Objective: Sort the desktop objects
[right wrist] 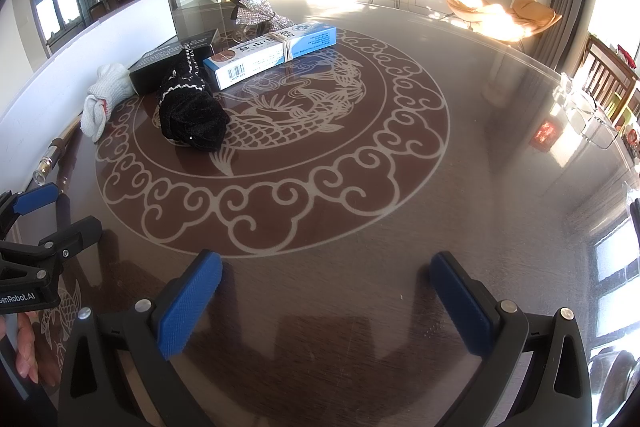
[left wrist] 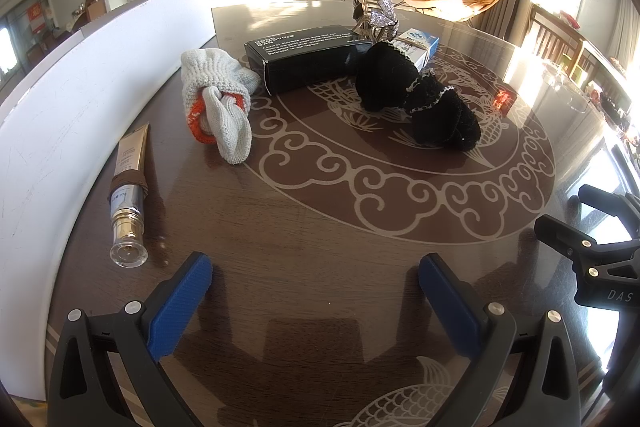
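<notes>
On the dark round table (left wrist: pixel 320 227) lie a gold cosmetic tube (left wrist: pixel 129 187), a white and orange knit glove (left wrist: pixel 218 103), a black box (left wrist: pixel 308 57), a black fabric bundle (left wrist: pixel 416 95), a blue and white carton (left wrist: pixel 416 45) and a glittery hair clip (left wrist: pixel 378 13). My left gripper (left wrist: pixel 316 291) stands open over bare table, well short of them all. My right gripper (right wrist: pixel 326 291) is open too, nothing between its fingers. The right wrist view shows the black bundle (right wrist: pixel 192 115), carton (right wrist: pixel 272 53), glove (right wrist: pixel 102 99), tube (right wrist: pixel 56 151) and clip (right wrist: pixel 256 9) far left.
A long white board (left wrist: pixel 80 99) stands upright along the table's left edge behind the tube. Wooden chairs (right wrist: pixel 612 75) stand at the right. The other gripper's black frame (left wrist: pixel 600 247) shows at the right of the left wrist view. A hand (right wrist: pixel 28 351) shows at the lower left.
</notes>
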The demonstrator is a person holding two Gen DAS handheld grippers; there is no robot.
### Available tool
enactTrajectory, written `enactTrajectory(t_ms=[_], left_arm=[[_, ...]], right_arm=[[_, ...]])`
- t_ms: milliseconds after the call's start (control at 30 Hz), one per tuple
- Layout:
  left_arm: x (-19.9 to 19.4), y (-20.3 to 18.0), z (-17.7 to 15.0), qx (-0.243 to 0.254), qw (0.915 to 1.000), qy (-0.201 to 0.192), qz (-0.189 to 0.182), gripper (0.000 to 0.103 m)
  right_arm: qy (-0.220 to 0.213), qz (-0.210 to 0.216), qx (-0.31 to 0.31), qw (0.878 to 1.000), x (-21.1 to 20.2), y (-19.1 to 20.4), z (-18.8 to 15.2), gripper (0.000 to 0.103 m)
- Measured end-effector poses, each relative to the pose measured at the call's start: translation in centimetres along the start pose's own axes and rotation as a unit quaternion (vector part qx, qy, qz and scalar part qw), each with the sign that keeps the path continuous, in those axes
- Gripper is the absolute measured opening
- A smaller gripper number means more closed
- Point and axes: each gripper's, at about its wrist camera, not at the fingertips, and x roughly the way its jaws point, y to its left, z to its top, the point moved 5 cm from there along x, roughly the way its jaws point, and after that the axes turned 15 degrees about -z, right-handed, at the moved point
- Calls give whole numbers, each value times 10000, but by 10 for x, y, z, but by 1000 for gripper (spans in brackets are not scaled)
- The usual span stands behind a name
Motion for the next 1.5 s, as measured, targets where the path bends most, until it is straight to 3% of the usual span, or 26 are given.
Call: enactTrajectory(t_ms=[1333, 1433, 1500], left_arm=[[0, 1, 0, 7, 10000, 3, 1, 103], [-7, 5, -3, -103, 9997, -98, 201, 103], [-24, 10, -3, -197, 9982, -407, 383, 103]], right_arm=[[0, 0, 1, 10000, 0, 0, 0, 103], [-1, 0, 1, 10000, 1, 0, 0, 103], [0, 0, 1, 10000, 0, 0, 0, 103]])
